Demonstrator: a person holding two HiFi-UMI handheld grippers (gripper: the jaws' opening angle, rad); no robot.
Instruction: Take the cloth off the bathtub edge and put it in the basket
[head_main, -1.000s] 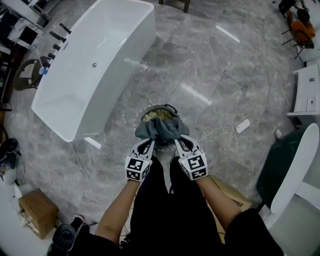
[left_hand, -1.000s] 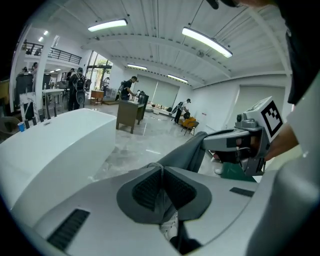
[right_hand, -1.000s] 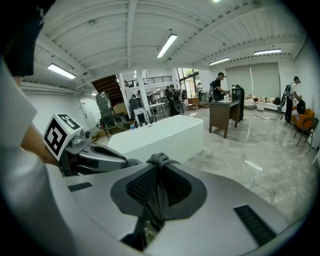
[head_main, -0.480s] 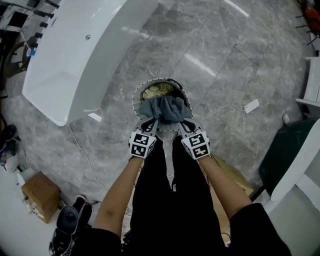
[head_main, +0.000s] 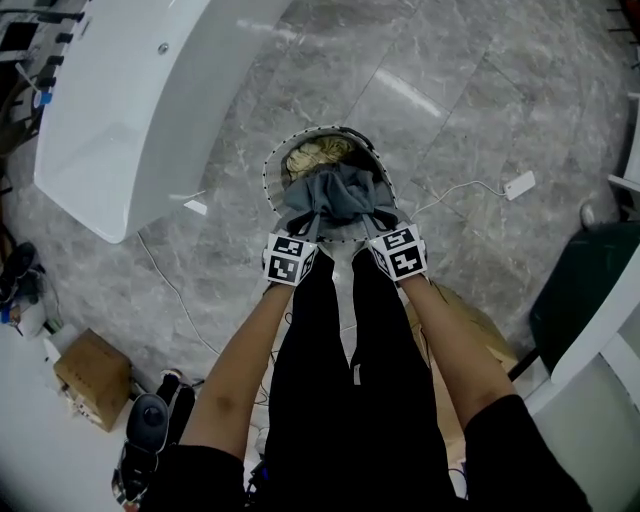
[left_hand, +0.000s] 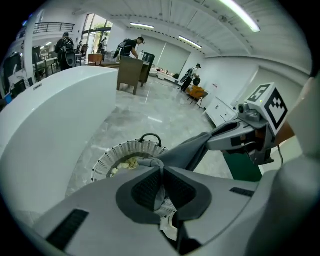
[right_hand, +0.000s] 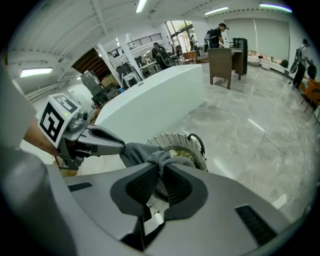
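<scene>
A grey cloth (head_main: 333, 195) hangs bunched between both grippers over the near rim of a round white wicker basket (head_main: 275, 165) on the floor. My left gripper (head_main: 308, 229) is shut on the cloth's left end, my right gripper (head_main: 372, 224) on its right end. In the left gripper view the cloth (left_hand: 186, 150) stretches from my jaws to the right gripper (left_hand: 235, 140), with the basket (left_hand: 112, 156) below. The right gripper view shows cloth (right_hand: 152, 156) pinched in the jaws and running to the left gripper (right_hand: 100, 140) above the basket (right_hand: 196, 155). The white bathtub (head_main: 130, 100) stands at the upper left.
Yellowish fabric (head_main: 318, 155) lies inside the basket, which has a black handle (left_hand: 150, 136). A white cable and plug (head_main: 520, 184) lie on the marble floor to the right. A cardboard box (head_main: 93, 378) sits at lower left, a dark green bin (head_main: 585, 280) at right.
The person has stepped closer to the basket. Both grippers have moved forward with the cloth, bringing it further over the basket's opening. The grip is unchanged.
</scene>
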